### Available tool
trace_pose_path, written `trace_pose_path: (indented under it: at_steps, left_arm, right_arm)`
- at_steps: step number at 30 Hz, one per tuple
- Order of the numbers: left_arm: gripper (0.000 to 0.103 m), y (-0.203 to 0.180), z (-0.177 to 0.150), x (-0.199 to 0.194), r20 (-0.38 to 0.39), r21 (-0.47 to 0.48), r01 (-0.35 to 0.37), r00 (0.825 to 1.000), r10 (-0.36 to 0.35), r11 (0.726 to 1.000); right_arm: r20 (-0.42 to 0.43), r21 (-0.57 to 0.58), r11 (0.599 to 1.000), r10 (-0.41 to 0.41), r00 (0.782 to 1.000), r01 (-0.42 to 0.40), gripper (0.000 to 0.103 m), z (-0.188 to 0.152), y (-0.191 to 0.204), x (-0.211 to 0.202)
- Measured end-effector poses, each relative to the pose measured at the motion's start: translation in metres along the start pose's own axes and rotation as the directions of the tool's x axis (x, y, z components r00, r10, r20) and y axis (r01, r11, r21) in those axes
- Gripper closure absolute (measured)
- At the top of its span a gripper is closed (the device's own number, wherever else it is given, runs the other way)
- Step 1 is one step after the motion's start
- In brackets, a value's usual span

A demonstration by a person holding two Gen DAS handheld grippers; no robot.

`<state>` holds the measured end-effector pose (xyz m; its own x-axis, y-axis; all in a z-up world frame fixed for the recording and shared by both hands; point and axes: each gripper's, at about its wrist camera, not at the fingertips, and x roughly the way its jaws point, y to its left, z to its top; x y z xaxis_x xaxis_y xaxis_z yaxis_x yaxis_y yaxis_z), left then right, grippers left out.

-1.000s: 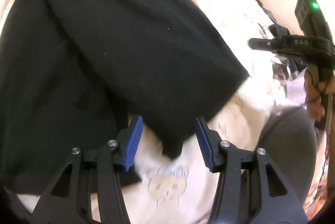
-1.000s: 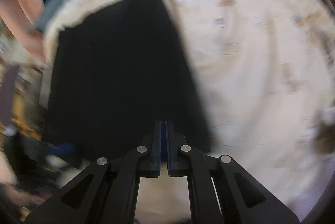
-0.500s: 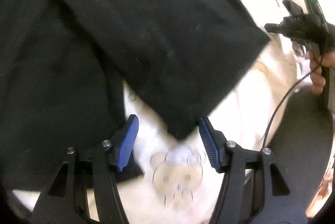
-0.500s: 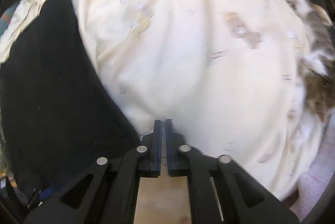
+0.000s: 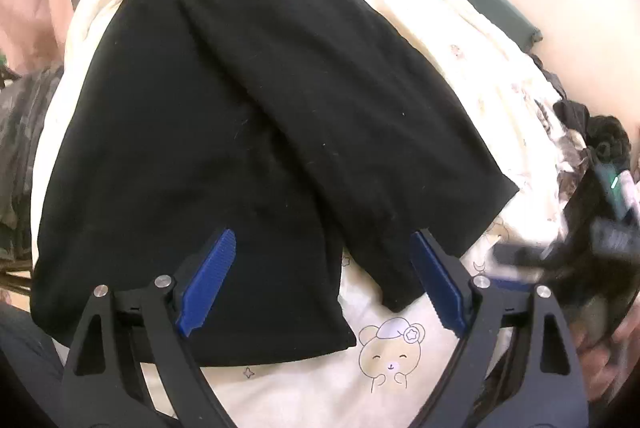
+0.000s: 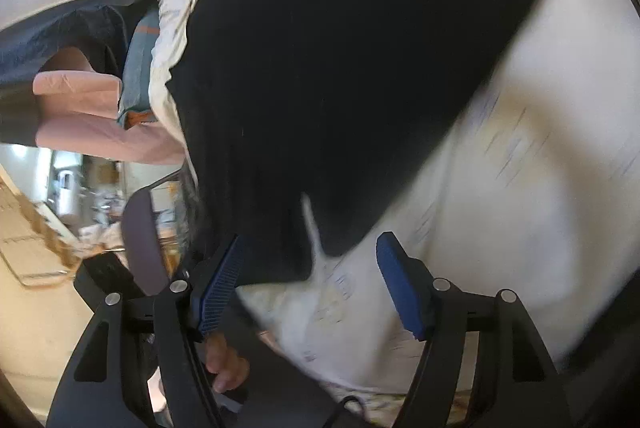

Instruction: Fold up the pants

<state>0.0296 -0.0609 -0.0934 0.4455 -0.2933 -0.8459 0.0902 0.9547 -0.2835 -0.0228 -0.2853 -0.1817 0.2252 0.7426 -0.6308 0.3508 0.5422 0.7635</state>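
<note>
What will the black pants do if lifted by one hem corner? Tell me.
The black pants will probably droop: the folded layers lie limp and creased. The upper layer may slide off, since it rests loosely across the lower. Likely light, as thin-looking knit.

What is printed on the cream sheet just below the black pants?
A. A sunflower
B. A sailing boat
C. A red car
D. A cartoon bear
D. A line-drawn cartoon bear with a flowered cap sits on the cream sheet below the black pants.
</note>
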Motion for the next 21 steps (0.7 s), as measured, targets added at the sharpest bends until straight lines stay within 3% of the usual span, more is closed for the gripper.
trace_pose_path:
  at_steps: [7, 12, 18, 21]
  left_arm:
    - [0.016, 0.0, -0.001, -0.004, 0.041, -0.065, 0.001, 0.999, 0.002, 0.998]
    - [0.016, 0.004, -0.001, -0.005, 0.04, -0.104, 0.028, 0.999, -0.023, 0.994]
    - [0.016, 0.005, 0.001, -0.007, 0.054, -0.114, 0.039, 0.998, -0.033, 0.993]
    - [0.016, 0.005, 0.0, -0.004, 0.045, -0.122, 0.041, 0.998, -0.036, 0.992]
  right_arm:
    - [0.063, 0.042, 0.998, -0.048, 0.997, 0.045, 0.032, 0.006, -0.012, 0.021]
    - [0.157, 0.076, 0.997, -0.024, 0.987, 0.012, 0.032, 0.021, -0.018, 0.011]
    - [0.328, 0.136, 0.991, -0.062, 0.943, 0.017, 0.033, 0.046, -0.039, -0.031]
    - [0.381, 0.205, 0.978, -0.037, 0.924, -0.046, 0.034, 0.063, -0.058, -0.048]
